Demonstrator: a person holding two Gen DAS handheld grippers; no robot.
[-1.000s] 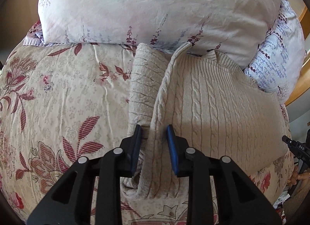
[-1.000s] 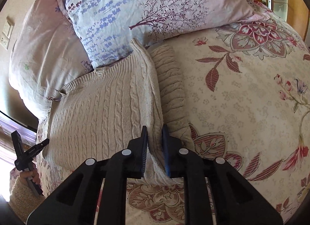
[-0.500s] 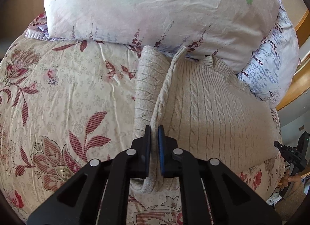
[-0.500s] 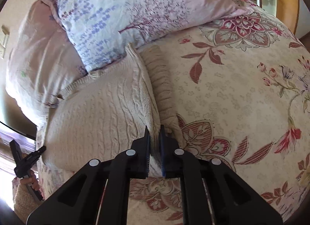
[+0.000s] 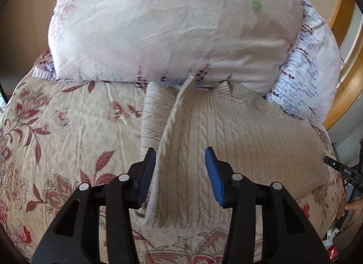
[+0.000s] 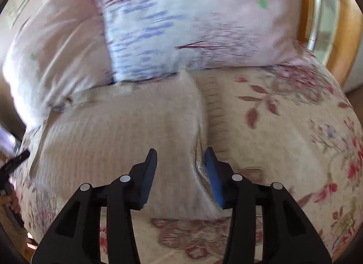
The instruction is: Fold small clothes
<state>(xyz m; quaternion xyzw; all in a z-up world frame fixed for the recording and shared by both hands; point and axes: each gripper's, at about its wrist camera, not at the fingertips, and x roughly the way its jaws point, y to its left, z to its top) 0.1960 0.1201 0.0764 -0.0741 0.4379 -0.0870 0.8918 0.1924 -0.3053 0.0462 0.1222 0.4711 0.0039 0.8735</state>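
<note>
Both jaws stand spread with nothing pinched: the left gripper [image 5: 180,173] straddles the folded edge of the cable-knit sweater [image 5: 238,141], the right gripper [image 6: 180,173] its opposite edge. Judged from this, each should close squarely on the fold before lifting. At twelve o'clock two pillows [image 5: 170,28] crowd the collar, cramping the floral bedspread [image 5: 68,132].

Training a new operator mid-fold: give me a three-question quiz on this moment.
1. True or false: the left tongs are clamped on the sweater.
2. Which edge of the sweater do the right tongs straddle: A the folded right edge, B the collar?
3. What lies past the sweater's far end?

Key: 1 false, both tongs are open. 2 A. 3 pillows.
</note>
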